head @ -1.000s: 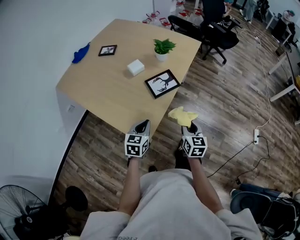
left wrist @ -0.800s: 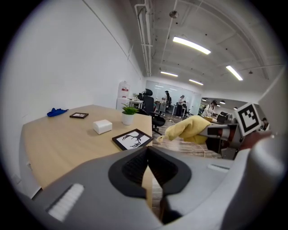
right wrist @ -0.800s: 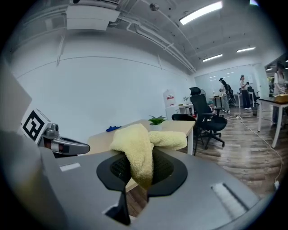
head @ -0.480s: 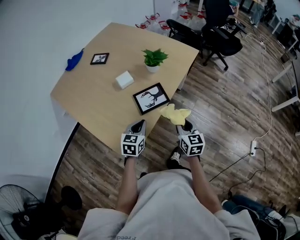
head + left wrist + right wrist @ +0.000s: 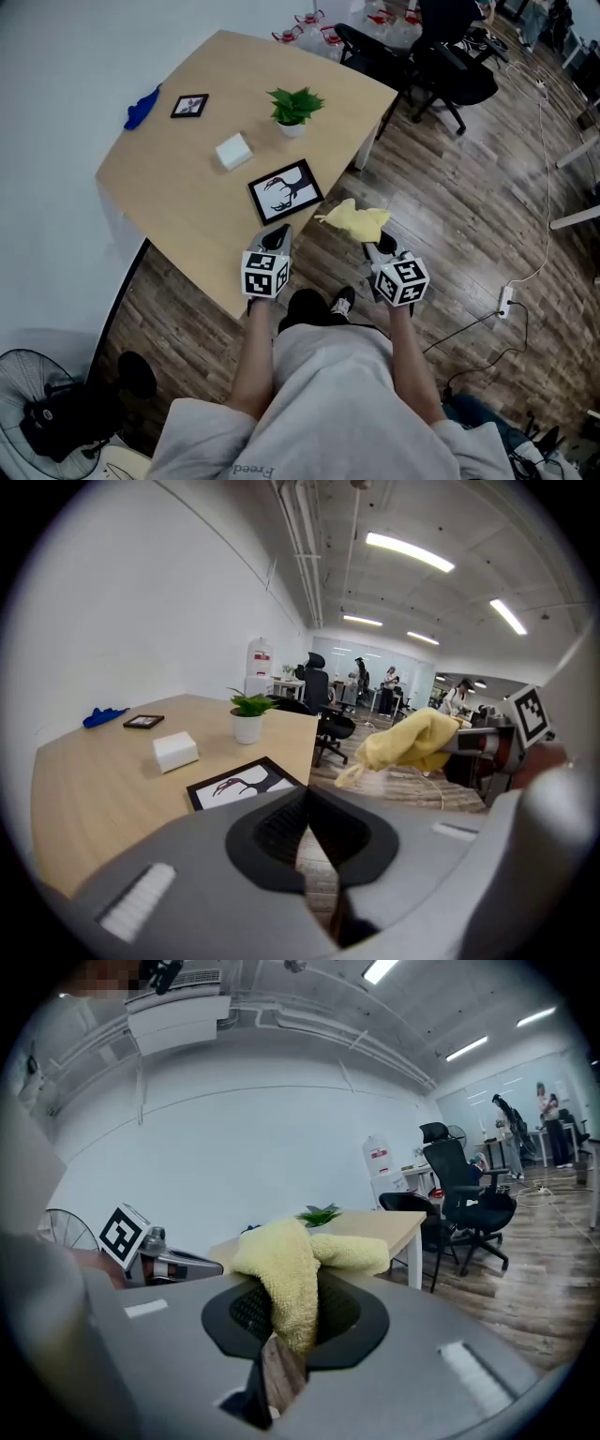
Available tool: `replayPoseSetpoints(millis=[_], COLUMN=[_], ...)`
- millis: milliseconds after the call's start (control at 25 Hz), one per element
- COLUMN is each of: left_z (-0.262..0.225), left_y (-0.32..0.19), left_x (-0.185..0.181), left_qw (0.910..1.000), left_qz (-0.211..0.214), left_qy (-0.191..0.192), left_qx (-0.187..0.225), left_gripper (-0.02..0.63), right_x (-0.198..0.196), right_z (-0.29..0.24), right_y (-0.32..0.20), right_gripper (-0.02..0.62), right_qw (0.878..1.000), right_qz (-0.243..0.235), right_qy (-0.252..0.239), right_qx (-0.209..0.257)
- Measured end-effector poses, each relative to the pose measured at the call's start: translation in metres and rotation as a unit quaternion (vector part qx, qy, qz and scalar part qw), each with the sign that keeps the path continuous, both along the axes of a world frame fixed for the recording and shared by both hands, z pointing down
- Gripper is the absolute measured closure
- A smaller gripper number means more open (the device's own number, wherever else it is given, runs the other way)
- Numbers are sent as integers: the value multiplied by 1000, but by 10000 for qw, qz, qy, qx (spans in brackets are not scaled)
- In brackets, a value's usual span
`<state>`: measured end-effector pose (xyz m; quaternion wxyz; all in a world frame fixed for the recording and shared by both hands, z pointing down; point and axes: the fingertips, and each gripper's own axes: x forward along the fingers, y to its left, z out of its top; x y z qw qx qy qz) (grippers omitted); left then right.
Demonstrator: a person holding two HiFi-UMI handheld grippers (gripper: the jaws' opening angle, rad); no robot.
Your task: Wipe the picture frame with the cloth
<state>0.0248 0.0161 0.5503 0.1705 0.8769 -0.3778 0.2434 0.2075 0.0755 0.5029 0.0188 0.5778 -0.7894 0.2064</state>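
My right gripper (image 5: 295,1314) is clamped on a yellow cloth (image 5: 292,1265). The cloth is pinched between the jaws and bunches up over their tips, with one fold flopping to the right. My left gripper (image 5: 309,825) holds nothing, and its two jaws are pressed together. I hold both grippers out in front of me, side by side, the left one at the near edge of a light wooden table (image 5: 178,211) and the right one off the table, over the dark wooden floor (image 5: 469,216).

The picture frame (image 5: 285,190) lies flat by the table's near edge, just beyond the tip of my left gripper. It is black and shows a dark deer figure on white. The cloth hangs in the air just to its right, not touching it.

Farther back on the table are a small white box (image 5: 233,150), a potted green plant (image 5: 293,110), a smaller black frame (image 5: 189,105) and a blue cloth (image 5: 141,108) at the far edge by the wall. Black office chairs (image 5: 450,66) stand beyond the table.
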Motion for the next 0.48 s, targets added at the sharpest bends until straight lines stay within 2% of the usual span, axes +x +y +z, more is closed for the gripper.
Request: replayPoseSetpoints(millis=[200, 480], left_z=[8, 18], left_y=[-2, -17], left_x=[6, -20], left_qw=[9999, 9988], left_qz=[-67, -384], left_qy=[-68, -183], left_qx=[-86, -239], left_gripper=[554, 554], right_x=[16, 9], right_z=[8, 20], right_y=[-9, -41], right_gripper=[543, 545], right_qw=[9998, 9996], right_qz=[10, -100], right_qy=[-156, -106], right_qx=[-78, -240])
